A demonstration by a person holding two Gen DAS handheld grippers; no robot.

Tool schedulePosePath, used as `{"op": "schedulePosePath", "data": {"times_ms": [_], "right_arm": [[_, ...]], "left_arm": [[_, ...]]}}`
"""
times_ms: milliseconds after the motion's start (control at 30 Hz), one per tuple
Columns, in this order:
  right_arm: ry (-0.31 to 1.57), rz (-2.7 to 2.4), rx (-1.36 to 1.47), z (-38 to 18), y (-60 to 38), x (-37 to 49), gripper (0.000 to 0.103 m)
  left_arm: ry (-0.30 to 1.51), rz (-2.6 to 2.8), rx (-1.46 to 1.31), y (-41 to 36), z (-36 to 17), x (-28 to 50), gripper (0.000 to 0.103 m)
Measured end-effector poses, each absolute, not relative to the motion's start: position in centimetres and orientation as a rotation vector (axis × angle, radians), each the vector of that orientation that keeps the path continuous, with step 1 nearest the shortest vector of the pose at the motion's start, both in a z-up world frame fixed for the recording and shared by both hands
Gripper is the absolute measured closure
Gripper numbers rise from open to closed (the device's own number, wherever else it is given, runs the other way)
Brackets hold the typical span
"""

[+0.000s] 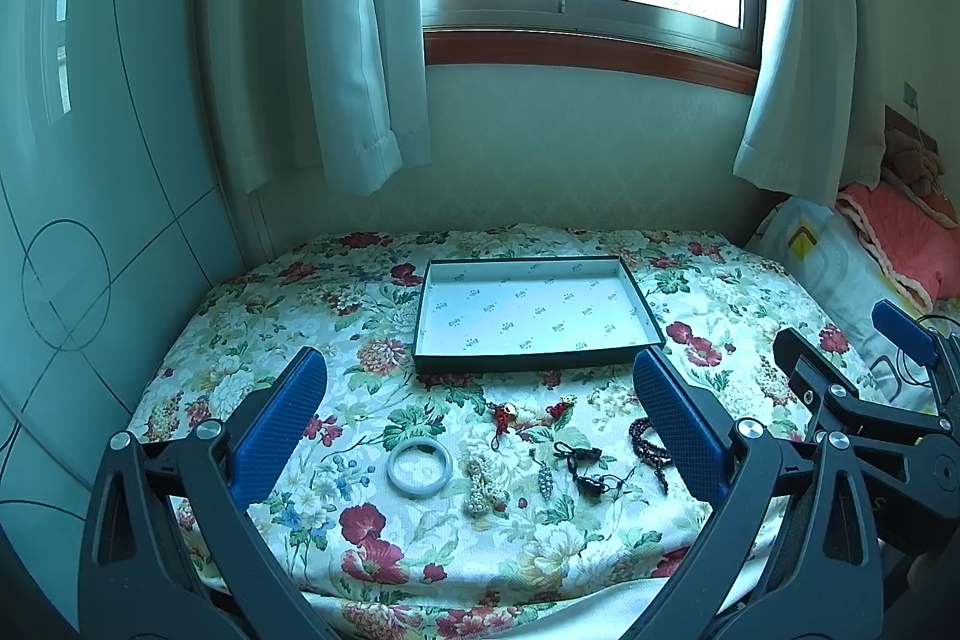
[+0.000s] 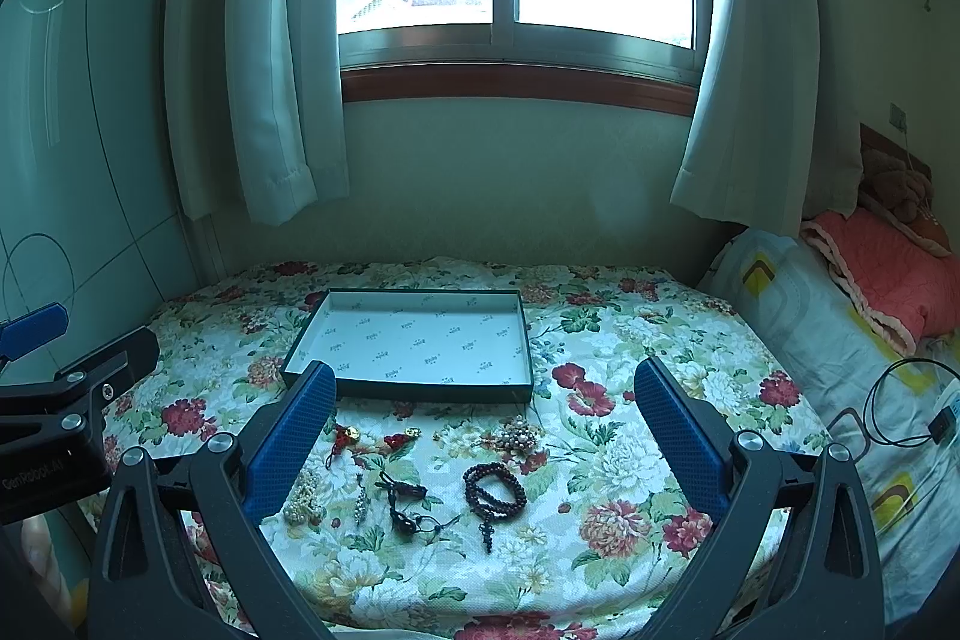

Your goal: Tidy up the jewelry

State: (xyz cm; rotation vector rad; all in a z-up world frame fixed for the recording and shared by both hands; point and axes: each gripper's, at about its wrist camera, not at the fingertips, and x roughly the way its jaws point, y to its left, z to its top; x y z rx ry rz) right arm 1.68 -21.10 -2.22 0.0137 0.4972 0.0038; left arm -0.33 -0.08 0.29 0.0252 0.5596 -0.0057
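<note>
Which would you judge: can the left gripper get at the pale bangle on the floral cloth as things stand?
Probably yes. The left gripper is open, and the pale bangle lies flat between its fingers' line of approach, apart from the pearl piece beside it.

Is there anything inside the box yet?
Empty. The box shows only its bare printed lining, and the bangle and beads lie on the cloth outside it.

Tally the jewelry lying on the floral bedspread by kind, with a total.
White bangle: 1
Pearl strand: 1
Red knotted charms: 2
Silver pendant: 1
Black cord necklace: 1
Dark bead string: 1
Beaded cluster, possibly a brooch: 1
Total: 8
</note>
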Motion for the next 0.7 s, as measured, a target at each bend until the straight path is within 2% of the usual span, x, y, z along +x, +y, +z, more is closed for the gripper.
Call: {"op": "schedulePosePath", "data": {"times_ms": [467, 700], "right_arm": [[0.503, 0.003, 0.012, -2.5, -21.1, 1.9, 0.004], [0.548, -0.002, 0.023, -4.2, -21.4, 3.7, 0.004]], "left_arm": [[0.564, -0.005, 0.024, -0.1, 0.2, -0.3, 0.002], [0.612, 0.008, 0.021, -0.5, -2.4, 0.4, 0.002]]}}
